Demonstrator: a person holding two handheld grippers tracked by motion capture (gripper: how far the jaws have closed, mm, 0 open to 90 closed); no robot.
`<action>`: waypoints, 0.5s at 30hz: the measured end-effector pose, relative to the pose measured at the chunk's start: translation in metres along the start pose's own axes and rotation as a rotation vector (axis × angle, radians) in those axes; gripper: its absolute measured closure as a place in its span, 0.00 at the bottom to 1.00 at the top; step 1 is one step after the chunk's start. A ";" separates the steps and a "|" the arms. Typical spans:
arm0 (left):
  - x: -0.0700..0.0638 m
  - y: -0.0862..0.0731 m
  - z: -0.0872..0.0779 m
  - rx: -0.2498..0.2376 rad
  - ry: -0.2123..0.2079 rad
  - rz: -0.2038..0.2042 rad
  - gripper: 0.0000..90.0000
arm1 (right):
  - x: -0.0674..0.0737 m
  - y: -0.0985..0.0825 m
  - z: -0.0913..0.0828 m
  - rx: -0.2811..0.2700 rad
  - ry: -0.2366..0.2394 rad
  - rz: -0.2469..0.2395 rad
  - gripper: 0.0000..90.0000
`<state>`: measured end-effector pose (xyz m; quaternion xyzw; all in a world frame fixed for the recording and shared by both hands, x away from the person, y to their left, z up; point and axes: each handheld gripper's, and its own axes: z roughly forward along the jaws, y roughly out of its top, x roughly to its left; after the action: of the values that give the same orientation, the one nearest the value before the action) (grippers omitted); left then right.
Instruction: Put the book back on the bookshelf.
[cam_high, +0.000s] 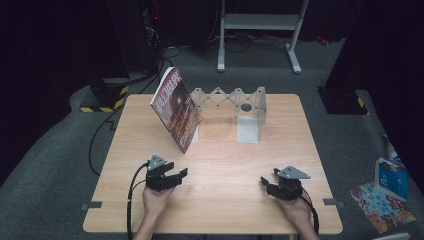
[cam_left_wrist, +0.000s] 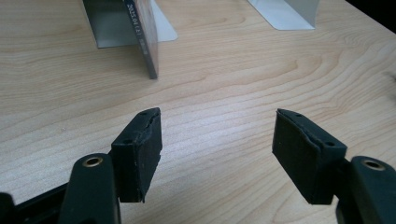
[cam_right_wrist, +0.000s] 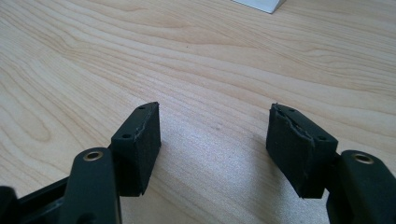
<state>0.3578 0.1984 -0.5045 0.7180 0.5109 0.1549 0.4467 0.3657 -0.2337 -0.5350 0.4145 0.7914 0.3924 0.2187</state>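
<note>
A red-covered book stands tilted against the left end of a grey expanding rack at the back of the wooden table. In the left gripper view the book's spine rises ahead, a little left of centre. My left gripper rests low near the front left of the table, open, with bare wood between its pads. At the front right my right gripper is open too, nothing between its pads.
The rack's white end plates stand on the table behind the middle. A metal frame stand is on the floor beyond the table. A blue box and a colourful sheet lie on the floor at the right.
</note>
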 end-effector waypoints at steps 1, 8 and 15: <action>0.000 0.000 0.001 0.002 -0.006 -0.011 0.37 | 0.000 0.000 0.000 0.000 0.000 0.000 0.39; 0.005 -0.001 0.012 0.027 -0.011 -0.023 0.37 | 0.000 0.000 0.000 0.000 0.000 0.000 0.39; -0.002 -0.004 0.024 0.042 0.032 0.023 0.37 | 0.000 0.000 0.000 0.000 0.000 0.000 0.39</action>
<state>0.3707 0.1850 -0.5207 0.7305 0.5126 0.1609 0.4215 0.3656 -0.2338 -0.5351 0.4145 0.7913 0.3926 0.2187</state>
